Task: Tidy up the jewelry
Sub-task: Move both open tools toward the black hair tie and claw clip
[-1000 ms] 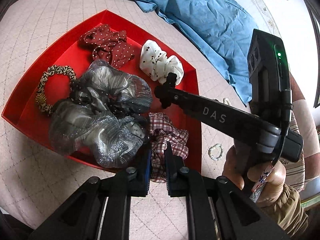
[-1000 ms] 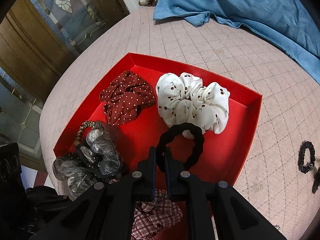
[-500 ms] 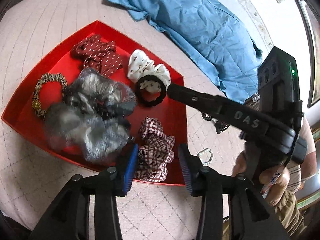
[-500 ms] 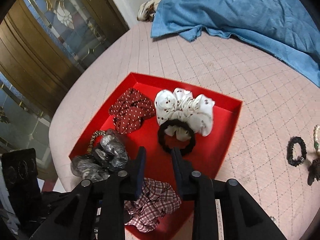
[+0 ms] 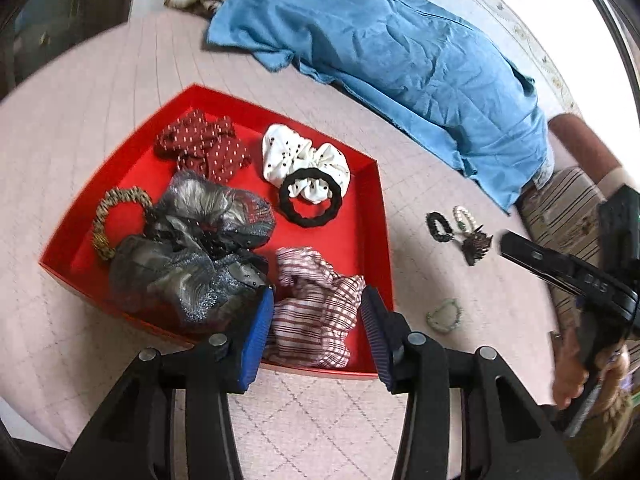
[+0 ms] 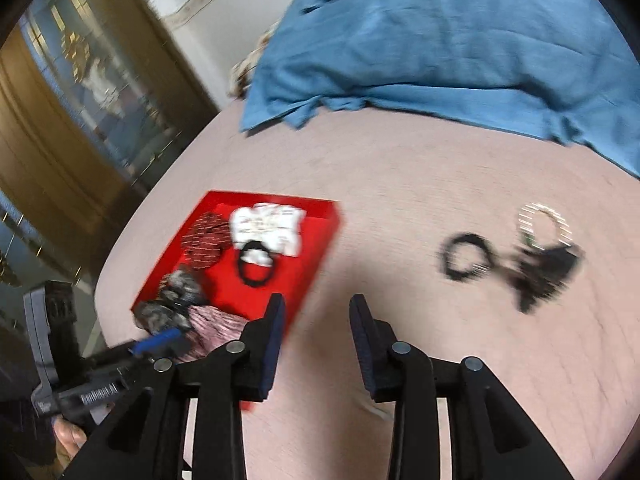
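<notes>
- Jaws of right gripper (image 6: 316,344) spread, empty, over pink counter (image 6: 400,184); loose black beaded bracelet (image 6: 464,258) and pearl bracelet (image 6: 544,222) lie touching a dark clip (image 6: 548,276), so one pinch could drag all three.
- Left gripper (image 5: 318,324) jaws spread astride plaid scrunchie (image 5: 316,312) in red tray (image 5: 376,208); could nudge tray.

The tray (image 5: 372,216) is bright red. In it lie a dark red scrunchie (image 5: 200,146) with pale dots, a white scrunchie (image 5: 304,156) with dark specks, a plain black tie (image 5: 310,202), a grey, silvery scrunchie (image 5: 192,256) with a glittery sheen, a plaid scrunchie (image 5: 316,308) in maroon and white, and a tan-and-dark patterned tie (image 5: 116,216). The tabletop (image 5: 432,184) is pale pink with a faint diamond grid. A blue cloth (image 5: 400,60) lies across it. Beside the tray are a black band (image 5: 438,226), a pearl-white bracelet (image 5: 464,218), a dark clip (image 5: 474,242) and a pale green bracelet (image 5: 444,314). Both tools are black, the left tool (image 5: 318,332) and the right tool (image 6: 316,344), with blue pads (image 5: 256,336).
</notes>
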